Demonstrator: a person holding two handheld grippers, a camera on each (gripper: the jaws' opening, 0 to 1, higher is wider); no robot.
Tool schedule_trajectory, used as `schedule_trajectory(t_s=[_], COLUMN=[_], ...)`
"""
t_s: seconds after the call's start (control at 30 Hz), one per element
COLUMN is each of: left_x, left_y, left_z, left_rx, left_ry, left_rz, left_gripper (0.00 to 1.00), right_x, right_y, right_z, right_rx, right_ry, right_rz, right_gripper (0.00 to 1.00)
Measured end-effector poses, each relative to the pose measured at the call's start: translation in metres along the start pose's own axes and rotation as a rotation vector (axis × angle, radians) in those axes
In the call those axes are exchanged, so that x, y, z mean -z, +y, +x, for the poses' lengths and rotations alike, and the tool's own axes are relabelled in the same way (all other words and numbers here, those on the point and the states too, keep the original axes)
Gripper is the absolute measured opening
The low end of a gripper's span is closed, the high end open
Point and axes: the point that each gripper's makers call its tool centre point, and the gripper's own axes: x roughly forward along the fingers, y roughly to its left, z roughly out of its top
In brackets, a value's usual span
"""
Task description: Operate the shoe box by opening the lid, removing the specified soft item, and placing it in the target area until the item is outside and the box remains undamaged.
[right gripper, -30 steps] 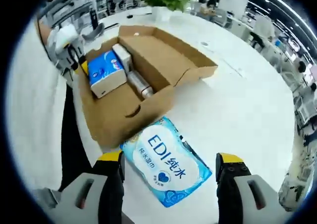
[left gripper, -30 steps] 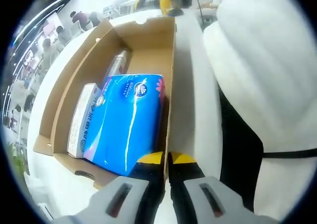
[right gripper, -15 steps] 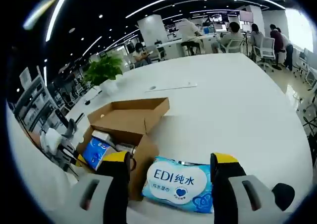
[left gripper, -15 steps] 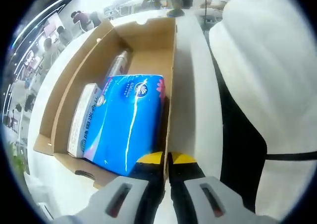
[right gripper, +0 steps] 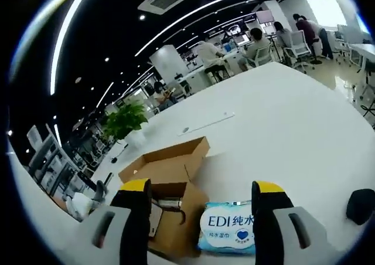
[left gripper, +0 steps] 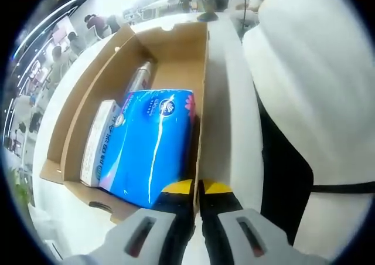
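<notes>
The open shoe box (left gripper: 176, 60) sits on the white table (right gripper: 281, 118). The left gripper (left gripper: 196, 189) has its jaws pressed together on the box's near side wall. Inside the box lie a blue tissue pack (left gripper: 149, 142), a pale carton (left gripper: 96, 139) beside it, and what may be a silvery can (left gripper: 139, 74) beyond. The right gripper (right gripper: 199, 189) hangs with jaws spread wide; the EDI wet-wipe pack (right gripper: 231, 227) lies on the table just beside the box, outside it.
</notes>
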Motion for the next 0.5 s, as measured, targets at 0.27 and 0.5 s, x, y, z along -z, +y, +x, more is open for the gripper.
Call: schedule_trajectory(t_s=[0.27, 0.5], left_x=[0.000, 0.000], left_y=[0.000, 0.000], left_z=[0.000, 0.000], left_rx=[0.039, 0.021], left_ry=[0.010, -0.003], left_rz=[-0.019, -0.014], left_gripper=[0.02, 0.02], right_x=[-0.010, -0.001], right_y=[0.030, 0.030], right_z=[0.001, 0.000], right_rx=[-0.116, -0.098], right_ry=[-0.017, 0.033], right_rz=[0.031, 0.015], right_gripper=[0.48, 0.33])
